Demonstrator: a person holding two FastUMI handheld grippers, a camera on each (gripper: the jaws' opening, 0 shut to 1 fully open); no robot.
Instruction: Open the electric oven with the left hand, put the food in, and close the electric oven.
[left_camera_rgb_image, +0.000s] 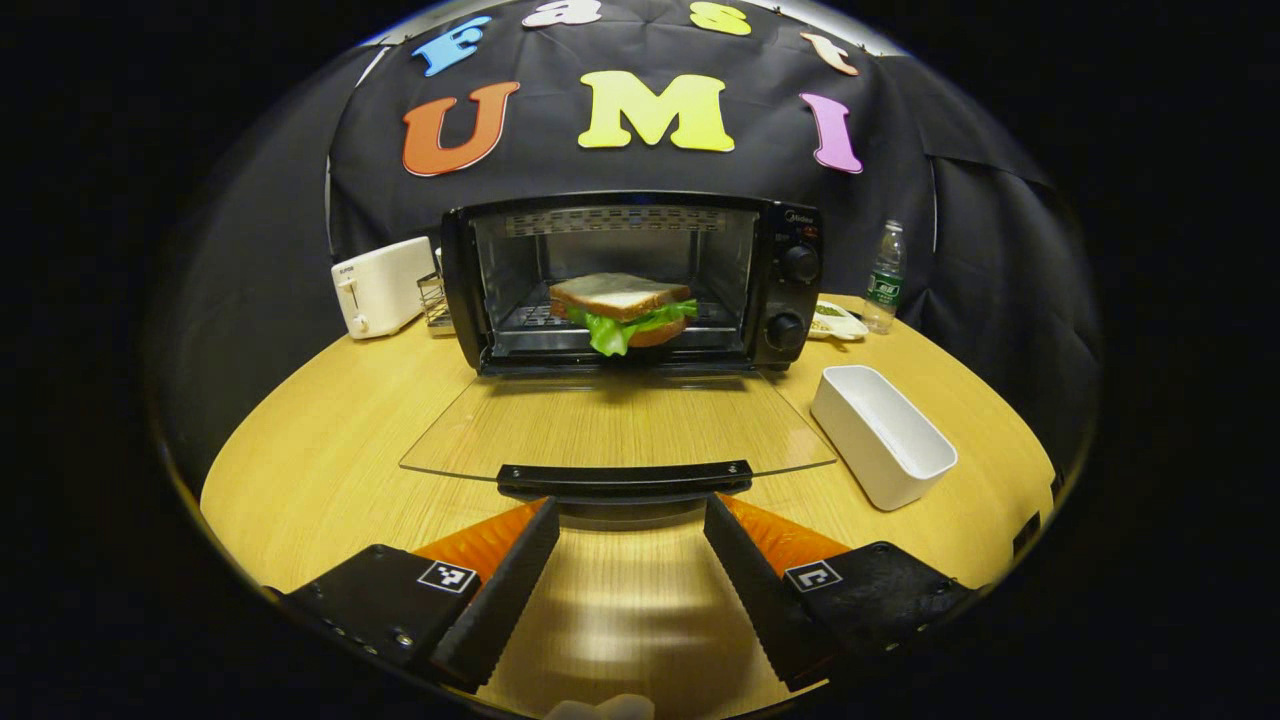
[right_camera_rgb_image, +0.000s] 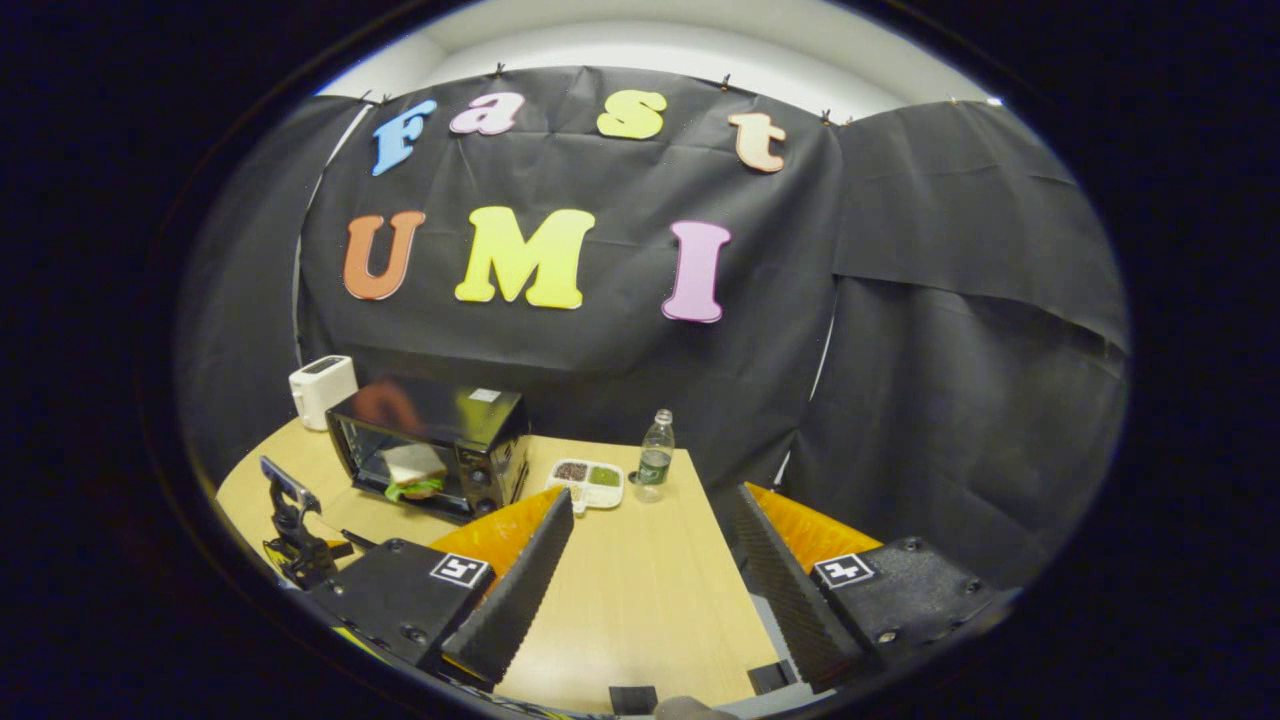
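Observation:
The black electric oven stands at the back of the round wooden table with its glass door folded flat down. A sandwich with lettuce lies on the rack inside. My left gripper is open, its fingertips just short of the door's black handle and on either side of it, holding nothing. In the right gripper view the oven and sandwich sit far off at the left, with the left gripper in front of them. My right gripper is open and empty above the table.
A white toaster stands left of the oven. An empty white rectangular dish lies to the right of the door. Behind it are a divided plate and a water bottle. The table's edge runs close under my right gripper.

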